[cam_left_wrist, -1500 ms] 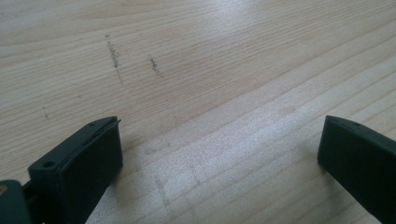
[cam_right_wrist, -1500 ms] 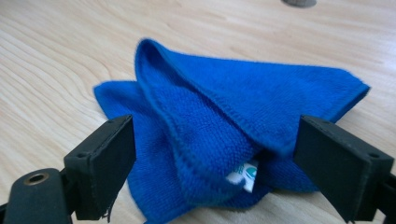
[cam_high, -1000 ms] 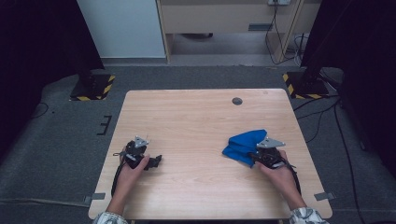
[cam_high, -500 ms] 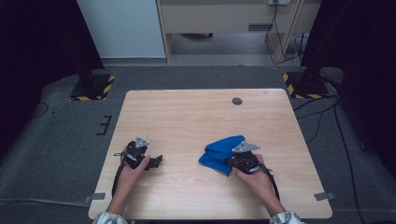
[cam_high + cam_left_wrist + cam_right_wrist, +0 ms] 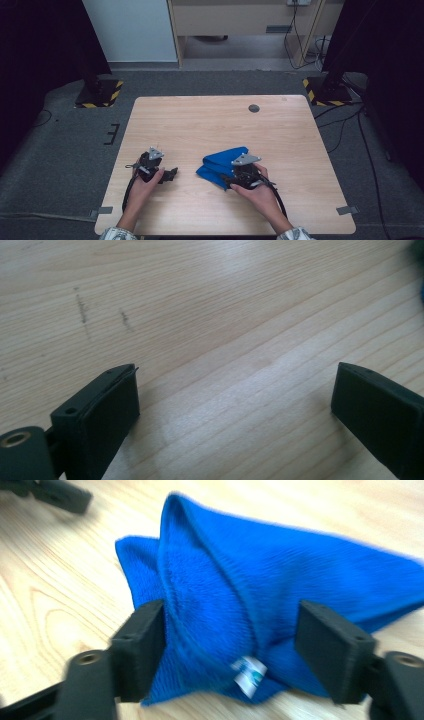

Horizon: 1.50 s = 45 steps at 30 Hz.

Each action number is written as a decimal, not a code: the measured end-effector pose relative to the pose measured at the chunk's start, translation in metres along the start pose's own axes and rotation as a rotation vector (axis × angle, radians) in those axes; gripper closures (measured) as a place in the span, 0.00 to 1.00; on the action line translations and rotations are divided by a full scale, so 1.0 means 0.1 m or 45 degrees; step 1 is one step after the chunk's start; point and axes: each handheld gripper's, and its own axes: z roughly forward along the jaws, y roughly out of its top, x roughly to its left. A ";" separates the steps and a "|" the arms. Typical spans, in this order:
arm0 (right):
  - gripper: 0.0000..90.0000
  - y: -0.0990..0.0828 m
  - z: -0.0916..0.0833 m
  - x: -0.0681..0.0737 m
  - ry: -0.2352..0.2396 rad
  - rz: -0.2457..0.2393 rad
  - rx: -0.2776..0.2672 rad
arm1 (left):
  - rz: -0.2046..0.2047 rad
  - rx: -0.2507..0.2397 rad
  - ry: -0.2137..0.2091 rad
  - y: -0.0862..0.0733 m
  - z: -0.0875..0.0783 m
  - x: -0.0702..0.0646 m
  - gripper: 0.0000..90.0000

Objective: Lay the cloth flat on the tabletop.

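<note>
A crumpled blue cloth with a small white tag lies on the wooden table, right of centre near the front. My right gripper sits at the cloth's near right side. In the right gripper view the cloth bulges between the jaws of my right gripper. Those jaws have just been opening and now stand wide, with no squeeze on the fabric. My left gripper rests on the table at the front left, pointing toward the cloth. In its own view my left gripper is open over bare wood.
A small dark round grommet is set in the table's far right part. The left gripper's jaw tips show beyond the cloth in the right gripper view. Dark stands with yellow-black bases flank the table's far corners.
My right gripper has moved left toward the table's middle, bringing the blue cloth along, and its jaws have spread apart around the cloth. The left gripper has stayed in place.
</note>
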 end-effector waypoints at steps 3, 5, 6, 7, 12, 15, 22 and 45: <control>0.24 0.00 -0.12 -0.05 0.019 0.011 -0.045 | -0.011 -0.016 -0.019 0.02 -0.02 -0.02 0.07; 0.23 0.01 -0.29 -0.15 0.029 0.032 -0.111 | -0.049 -0.058 -0.044 0.04 -0.07 -0.06 0.08; 0.26 0.01 -0.33 -0.19 0.030 0.039 -0.132 | -0.054 -0.068 -0.054 0.05 -0.09 -0.07 0.09; 0.26 0.01 -0.33 -0.19 0.030 0.039 -0.132 | -0.054 -0.068 -0.054 0.05 -0.09 -0.07 0.10; 0.54 0.00 -0.35 -0.36 0.022 0.059 -0.166 | -0.015 -0.081 -0.070 0.09 -0.11 -0.21 0.12; 0.69 0.00 -0.23 -0.35 0.060 0.013 -0.150 | 0.010 -0.084 -0.097 0.13 -0.10 -0.31 0.14; 0.66 0.09 -0.09 -0.30 0.117 -0.034 -0.154 | 0.104 -0.085 -0.170 0.17 -0.07 -0.55 0.22; 0.97 0.10 -0.06 -0.31 0.221 -0.007 -0.146 | 0.224 -0.049 -0.269 0.22 0.11 -0.75 0.55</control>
